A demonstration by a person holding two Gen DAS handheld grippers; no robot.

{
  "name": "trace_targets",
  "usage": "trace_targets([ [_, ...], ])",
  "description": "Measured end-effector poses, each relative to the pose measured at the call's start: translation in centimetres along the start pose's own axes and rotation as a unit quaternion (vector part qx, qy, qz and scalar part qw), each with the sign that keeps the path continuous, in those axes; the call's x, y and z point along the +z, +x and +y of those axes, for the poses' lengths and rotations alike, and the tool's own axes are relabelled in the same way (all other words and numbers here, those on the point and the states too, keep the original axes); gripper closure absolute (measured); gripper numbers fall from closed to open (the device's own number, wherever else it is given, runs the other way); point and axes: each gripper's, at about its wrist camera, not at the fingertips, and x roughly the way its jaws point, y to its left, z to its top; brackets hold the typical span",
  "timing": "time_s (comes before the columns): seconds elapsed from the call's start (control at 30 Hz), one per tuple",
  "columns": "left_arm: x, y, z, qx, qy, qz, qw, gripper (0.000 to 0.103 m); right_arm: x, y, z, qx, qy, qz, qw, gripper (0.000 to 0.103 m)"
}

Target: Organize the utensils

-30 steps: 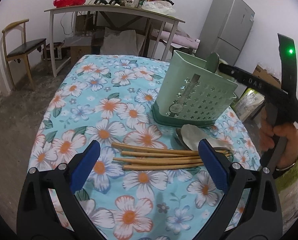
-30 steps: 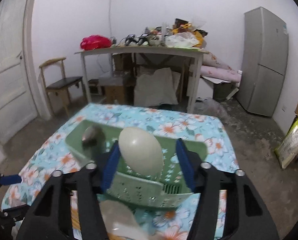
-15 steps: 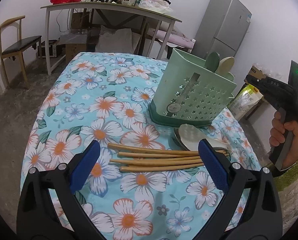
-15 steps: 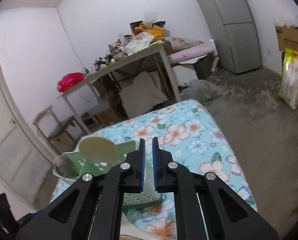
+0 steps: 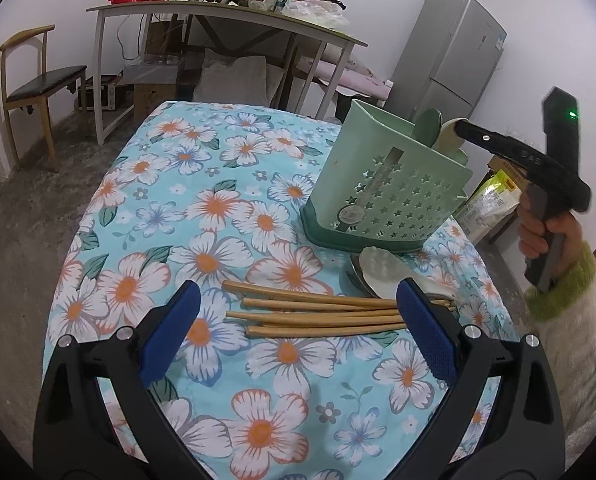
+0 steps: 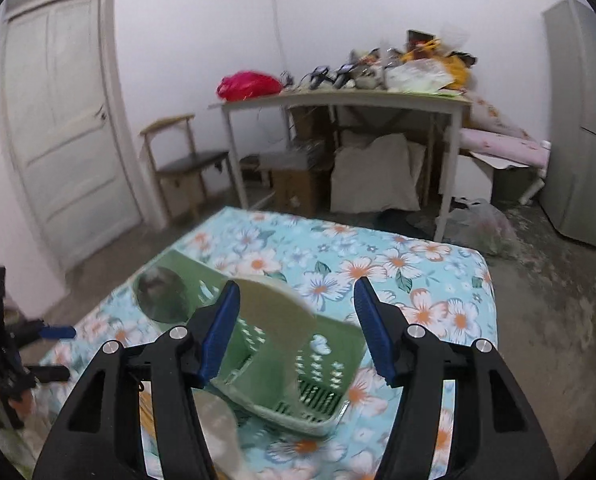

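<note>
Left tool (image 5: pixel 298 332) spread wide, empty, over the floral surface (image 5: pixel 202 208). Five wooden chopsticks (image 5: pixel 317 312) lie side by side between its tips. At 1 o'clock, green holder (image 5: pixel 385 196) upright with two spoons (image 5: pixel 427 128) inside; two more spoons (image 5: pixel 377 268) lie at its base. Right tool (image 6: pixel 296 324) just opening, pinching nothing, above the holder.

The right gripper (image 6: pixel 296 322), black with blue pads, is hovering over a green perforated plastic utensil holder (image 6: pixel 282 376) sitting on the floral blue tablecloth (image 6: pixel 397 264). Its jaws have just been opening and are gripping nothing. A cream spoon bowl (image 6: pixel 276 314) and a grey-green spoon bowl (image 6: pixel 162 294) are sticking up from the holder.
</note>
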Motion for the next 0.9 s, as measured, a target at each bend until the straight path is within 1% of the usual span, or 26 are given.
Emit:
trace_targets([
  [0.03, 0.0, 0.0, 0.0, 0.001, 0.000, 0.000, 1.0000, 0.008, 0.2, 0.4, -0.3, 0.008, -0.005, 0.006, 1.000, 0.046],
  [0.07, 0.0, 0.0, 0.1, 0.001, -0.001, 0.000, 1.0000, 0.008, 0.5, 0.7, -0.6, 0.020, -0.005, 0.010, 1.000, 0.053],
  [0.1, 0.0, -0.1, 0.1, 0.002, -0.002, 0.000, 1.0000, 0.008, 0.6, 0.9, -0.8, 0.027, -0.005, 0.014, 1.000, 0.058],
  [0.17, 0.1, 0.0, 0.2, 0.004, -0.004, 0.001, 1.0000, 0.008, 0.9, 1.3, -0.9, 0.033, -0.010, 0.019, 0.999, 0.072],
  [0.2, 0.1, 0.0, 0.2, 0.005, -0.005, 0.001, 1.0000, 0.008, 1.0, 1.4, -0.9, 0.032, -0.016, 0.021, 0.999, 0.077],
  [0.23, 0.1, 0.1, 0.2, 0.005, -0.006, 0.002, 1.0000, 0.008, 0.9, 1.4, -0.8, 0.032, -0.021, 0.021, 0.999, 0.086],
  [0.27, 0.1, 0.2, 0.2, 0.006, -0.007, 0.004, 1.0000, 0.008, 0.8, 1.3, -0.6, 0.028, -0.026, 0.020, 0.999, 0.091],
  [0.37, 0.1, 0.3, 0.3, 0.004, -0.007, 0.006, 0.9999, 0.008, 0.5, 0.7, 0.0, 0.013, -0.038, 0.005, 0.999, 0.096],
  [0.43, 0.1, 0.4, 0.2, 0.004, -0.006, 0.007, 0.9999, 0.008, 0.2, 0.3, 0.1, 0.003, -0.035, -0.006, 0.999, 0.097],
  [0.57, 0.1, 0.6, 0.1, 0.002, -0.005, 0.010, 0.9999, 0.008, -0.6, -1.2, -0.4, -0.017, -0.005, -0.040, 0.999, 0.098],
  [0.63, 0.1, 0.8, 0.1, 0.001, -0.005, 0.011, 0.9999, 0.008, -1.2, -1.9, -0.9, -0.039, 0.025, -0.059, 0.997, 0.098],
  [0.73, 0.0, 0.9, 0.1, 0.001, -0.007, 0.014, 0.9999, 0.008, -2.4, -2.6, -1.3, -0.081, 0.062, -0.078, 0.992, 0.098],
  [0.87, 0.0, 1.0, 0.1, 0.001, -0.008, 0.015, 0.9998, 0.008, -4.4, -3.3, -1.7, -0.117, 0.120, -0.098, 0.981, 0.098],
  [0.9, 0.0, 1.0, 0.2, 0.001, -0.008, 0.016, 0.9998, 0.008, -4.8, -3.5, -1.7, -0.131, 0.136, -0.103, 0.977, 0.098],
])
